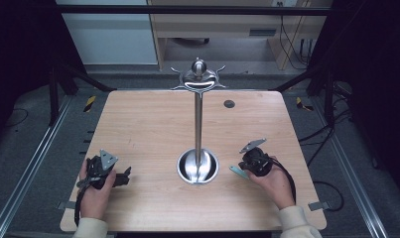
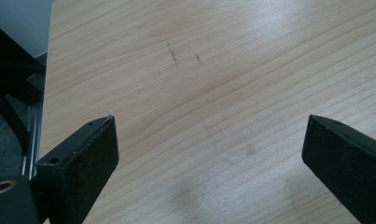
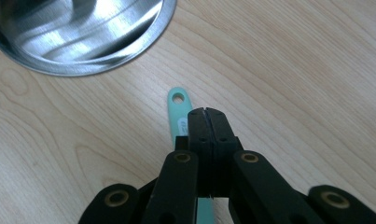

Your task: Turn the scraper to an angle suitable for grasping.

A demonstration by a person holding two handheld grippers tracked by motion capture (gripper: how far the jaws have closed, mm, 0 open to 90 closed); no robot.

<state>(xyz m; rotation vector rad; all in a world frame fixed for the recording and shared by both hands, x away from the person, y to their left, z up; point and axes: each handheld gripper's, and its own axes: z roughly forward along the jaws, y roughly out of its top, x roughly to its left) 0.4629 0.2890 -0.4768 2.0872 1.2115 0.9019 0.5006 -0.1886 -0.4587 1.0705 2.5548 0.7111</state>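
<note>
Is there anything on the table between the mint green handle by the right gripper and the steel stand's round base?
Nothing visible. The mint green plastic handle with a hanging hole lies on bare wood under the right gripper, whose jaws are closed. Only open wooden table separates its holed end from the shiny round steel base of the hook stand.

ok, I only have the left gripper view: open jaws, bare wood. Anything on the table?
Observer: Yes. A steel stand stands mid-table, with a round base and hooks on top.
Operator: Where's the right gripper?
Observer: The right gripper is just right of the stand's base, jaws closed together.
Operator: Holding anything?
Observer: A teal handle with a hole at its end runs under the jaws. I can't tell if it's pinched.
</note>
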